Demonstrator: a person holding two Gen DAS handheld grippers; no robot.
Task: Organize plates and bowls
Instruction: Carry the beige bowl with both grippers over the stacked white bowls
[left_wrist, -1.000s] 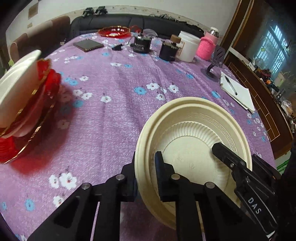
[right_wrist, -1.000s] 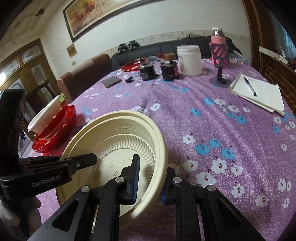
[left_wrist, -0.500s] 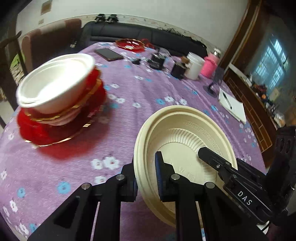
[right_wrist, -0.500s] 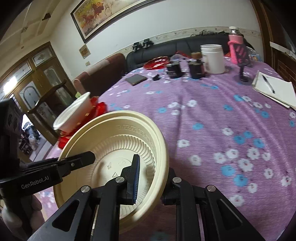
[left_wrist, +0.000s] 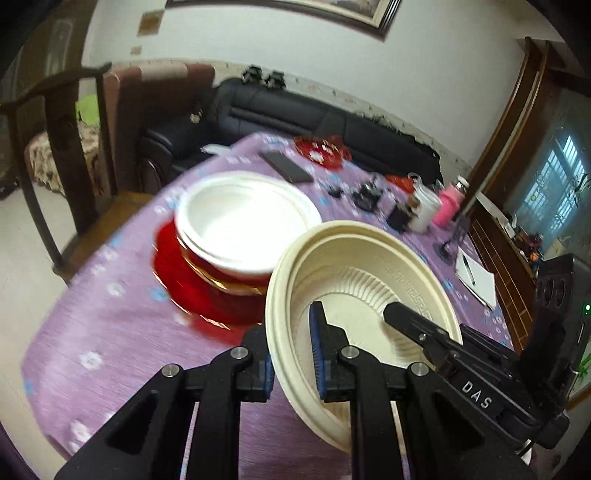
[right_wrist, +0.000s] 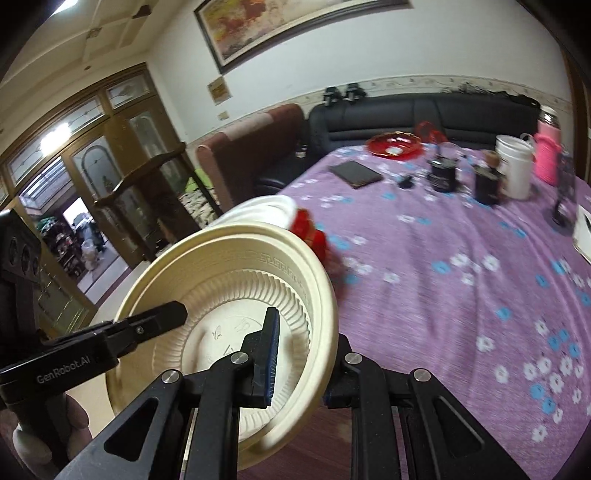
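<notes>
A cream plate (left_wrist: 354, 280) is held in the air by both grippers. My left gripper (left_wrist: 291, 362) is shut on its near-left rim. My right gripper (right_wrist: 299, 362) is shut on the opposite rim of the same plate (right_wrist: 229, 280); it also shows in the left wrist view (left_wrist: 443, 343). To the left, on the purple flowered tablecloth (left_wrist: 110, 332), stands a stack: a white bowl (left_wrist: 240, 221) on red dishes (left_wrist: 207, 288). In the right wrist view the stack (right_wrist: 280, 210) peeks out behind the plate.
At the far end of the table are a red glass dish (right_wrist: 395, 144), a dark phone (right_wrist: 354, 173), two dark cups (right_wrist: 443, 177), a white jar (right_wrist: 515, 170) and a pink bottle (right_wrist: 548, 155). A notebook with pen (left_wrist: 474, 277) lies right. Chairs and a black sofa (left_wrist: 295, 110) stand beyond.
Both grippers have lifted the cream plate higher and carried it left toward the stack. The white bowl and red dishes now sit much closer, just beyond the plate's left rim.
</notes>
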